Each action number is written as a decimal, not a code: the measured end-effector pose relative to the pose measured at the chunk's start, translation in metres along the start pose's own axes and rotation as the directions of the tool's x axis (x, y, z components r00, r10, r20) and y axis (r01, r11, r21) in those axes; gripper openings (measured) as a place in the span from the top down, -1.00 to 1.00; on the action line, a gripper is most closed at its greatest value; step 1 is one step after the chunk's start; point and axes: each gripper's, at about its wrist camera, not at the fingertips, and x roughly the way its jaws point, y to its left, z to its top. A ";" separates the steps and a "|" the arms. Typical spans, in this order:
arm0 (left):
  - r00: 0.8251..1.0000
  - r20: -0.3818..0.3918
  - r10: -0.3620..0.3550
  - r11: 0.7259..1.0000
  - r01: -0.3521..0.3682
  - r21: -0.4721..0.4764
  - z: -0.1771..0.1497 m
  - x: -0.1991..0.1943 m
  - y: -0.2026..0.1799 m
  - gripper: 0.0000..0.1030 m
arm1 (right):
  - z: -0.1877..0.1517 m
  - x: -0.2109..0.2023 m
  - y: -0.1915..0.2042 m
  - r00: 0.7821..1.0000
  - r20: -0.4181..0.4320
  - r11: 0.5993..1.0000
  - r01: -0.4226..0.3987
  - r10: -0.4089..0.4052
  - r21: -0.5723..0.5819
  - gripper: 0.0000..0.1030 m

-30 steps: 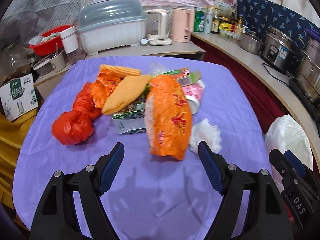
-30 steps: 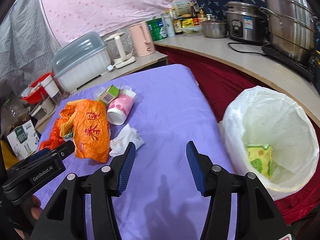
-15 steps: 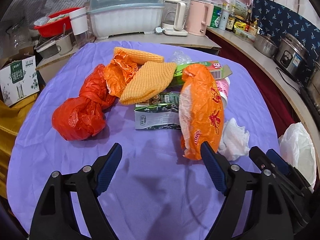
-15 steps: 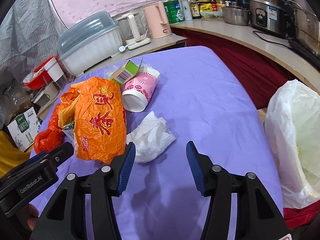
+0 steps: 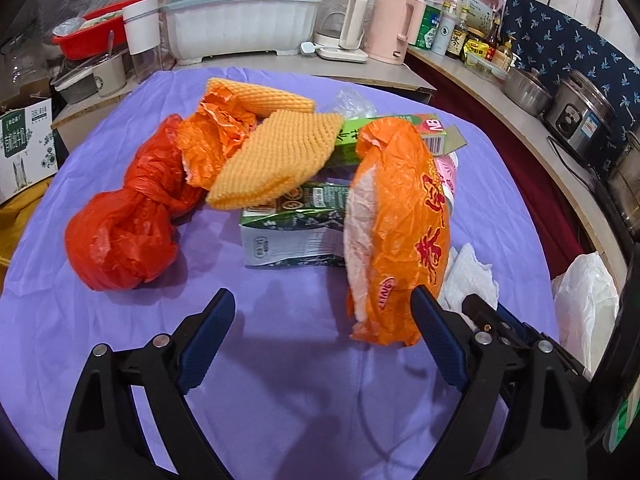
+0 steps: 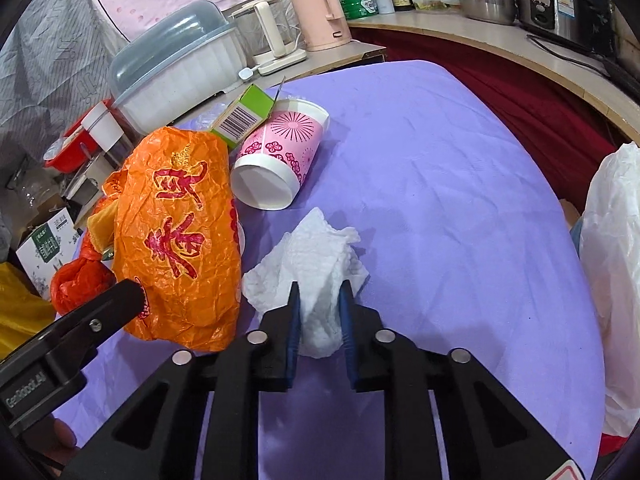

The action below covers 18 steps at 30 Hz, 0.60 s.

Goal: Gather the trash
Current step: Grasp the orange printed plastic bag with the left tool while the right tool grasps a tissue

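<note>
Since half a second ago, the right tool (image 6: 319, 312) has been narrowed onto the white tissue (image 6: 316, 268), now pinched between its fingers on the purple tabletop (image 6: 440, 184). Just left of it, the orange bag (image 6: 176, 236) is seen. The left tool (image 5: 322, 338) is held wide, the orange bag touching its right finger.

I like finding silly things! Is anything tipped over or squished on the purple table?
Yes. The pink flowered paper cup lies on its side, its white bottom facing the camera. The green-and-white drink carton is squashed flat under the yellow foam netting. The right tongs pinch a crumpled white tissue.
</note>
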 end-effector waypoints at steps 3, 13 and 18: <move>1.000 -0.005 -0.004 1.000 0.004 0.005 0.001 0.007 -0.006 -0.65 | -0.002 -0.006 -0.004 1.000 0.010 1.000 -0.006 0.006 0.007 0.82; 0.999 -0.014 -0.046 0.999 0.046 0.015 0.007 0.021 -0.026 -0.19 | -0.005 -0.020 -0.020 0.999 0.031 0.999 0.007 -0.008 0.048 0.82; 0.998 -0.009 -0.064 0.997 0.064 0.043 0.005 0.014 -0.036 0.36 | -0.010 -0.028 -0.025 0.999 0.038 0.998 0.005 -0.008 0.066 0.82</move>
